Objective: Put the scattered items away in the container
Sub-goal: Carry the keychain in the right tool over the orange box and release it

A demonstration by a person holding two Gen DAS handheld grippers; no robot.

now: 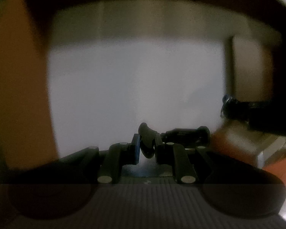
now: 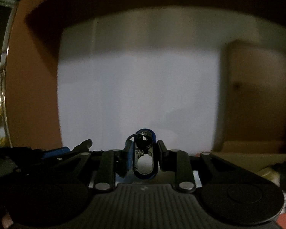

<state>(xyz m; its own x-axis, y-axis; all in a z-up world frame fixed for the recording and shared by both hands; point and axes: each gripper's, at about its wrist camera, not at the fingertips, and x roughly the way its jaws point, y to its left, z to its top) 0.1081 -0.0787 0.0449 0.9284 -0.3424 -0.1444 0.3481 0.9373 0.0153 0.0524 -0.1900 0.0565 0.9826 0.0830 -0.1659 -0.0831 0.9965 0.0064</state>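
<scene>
My left tool [image 1: 146, 147] is clamped on a curved black piece [image 1: 146, 139] standing up between its tips; my right tool [image 2: 144, 156] pinches a blue carabiner [image 2: 144, 158] upright, ring [image 2: 132, 136] on top.

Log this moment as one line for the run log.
left gripper: shut on dark curved item | right gripper: shut on blue carabiner | both raised | container: not visible

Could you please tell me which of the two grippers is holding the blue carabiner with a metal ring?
The right gripper holds the blue carabiner; the left gripper clamps a plain curved black piece instead.
</scene>
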